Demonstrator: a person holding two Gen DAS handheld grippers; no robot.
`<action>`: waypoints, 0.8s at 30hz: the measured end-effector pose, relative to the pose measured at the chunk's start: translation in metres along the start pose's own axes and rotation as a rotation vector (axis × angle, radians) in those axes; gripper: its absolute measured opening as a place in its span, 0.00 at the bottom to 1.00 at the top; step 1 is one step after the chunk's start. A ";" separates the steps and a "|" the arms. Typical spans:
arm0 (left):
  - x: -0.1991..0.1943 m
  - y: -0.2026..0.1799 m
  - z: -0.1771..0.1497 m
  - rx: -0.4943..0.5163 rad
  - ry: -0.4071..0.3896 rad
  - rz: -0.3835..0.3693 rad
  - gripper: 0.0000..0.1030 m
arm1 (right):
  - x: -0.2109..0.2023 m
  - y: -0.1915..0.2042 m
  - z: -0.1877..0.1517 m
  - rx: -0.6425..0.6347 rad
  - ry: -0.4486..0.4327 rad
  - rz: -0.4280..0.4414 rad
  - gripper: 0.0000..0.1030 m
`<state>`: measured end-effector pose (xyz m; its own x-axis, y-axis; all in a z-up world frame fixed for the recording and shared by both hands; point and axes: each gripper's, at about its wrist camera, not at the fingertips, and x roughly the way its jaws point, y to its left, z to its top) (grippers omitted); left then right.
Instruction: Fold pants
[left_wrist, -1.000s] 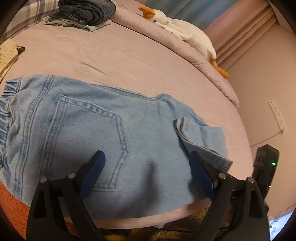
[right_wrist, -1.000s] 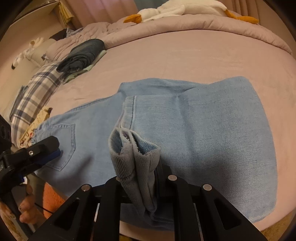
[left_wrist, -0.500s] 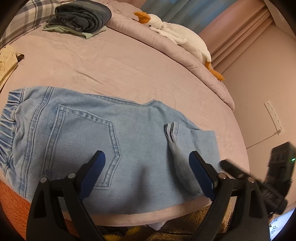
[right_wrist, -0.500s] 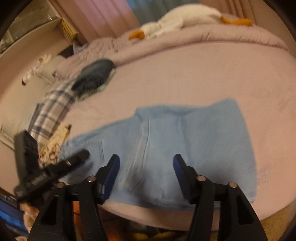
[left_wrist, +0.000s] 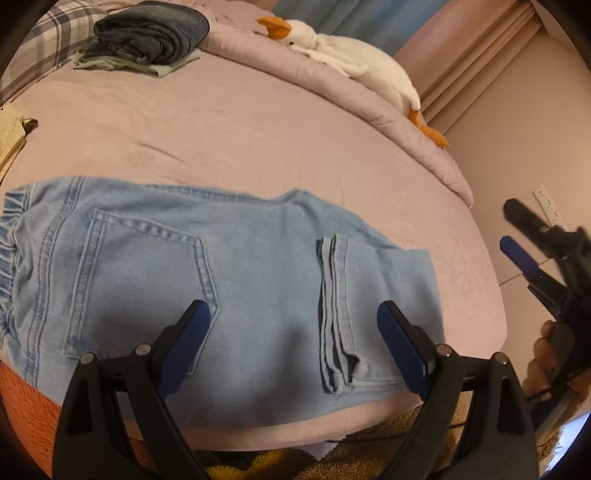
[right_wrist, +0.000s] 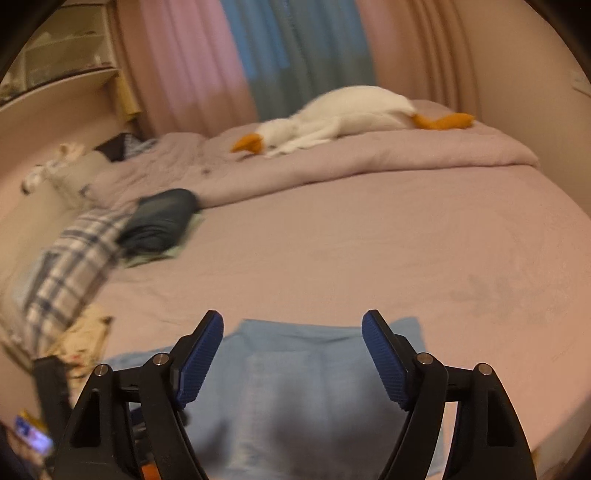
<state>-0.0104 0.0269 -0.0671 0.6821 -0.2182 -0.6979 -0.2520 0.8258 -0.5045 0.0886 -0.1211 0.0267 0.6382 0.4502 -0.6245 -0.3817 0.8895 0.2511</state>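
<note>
Two tools wide open and holding nothing, left tool (left_wrist: 291, 343) and right tool (right_wrist: 293, 354) above folded light-blue jeans (left_wrist: 229, 280) on pink bed (left_wrist: 240, 122), no words to read

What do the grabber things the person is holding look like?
Each is a black plastic two-finger gripper: left gripper, right gripper. Their angled fingers have triangular cut-outs, silver round bolts and ridged dark blue pads. No cables or sleeves show.
</note>
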 end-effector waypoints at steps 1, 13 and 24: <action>0.003 0.000 -0.001 -0.002 0.009 0.009 0.90 | 0.008 -0.007 -0.004 0.022 0.018 -0.020 0.76; 0.027 -0.019 0.009 0.026 0.036 0.016 0.89 | 0.029 -0.073 -0.020 0.215 0.112 -0.107 0.76; 0.065 -0.032 0.017 0.042 0.143 -0.053 0.88 | 0.024 -0.114 -0.028 0.323 0.135 -0.140 0.76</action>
<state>0.0537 -0.0052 -0.0878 0.5886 -0.3314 -0.7374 -0.1873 0.8314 -0.5231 0.1289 -0.2141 -0.0384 0.5669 0.3270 -0.7561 -0.0529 0.9304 0.3627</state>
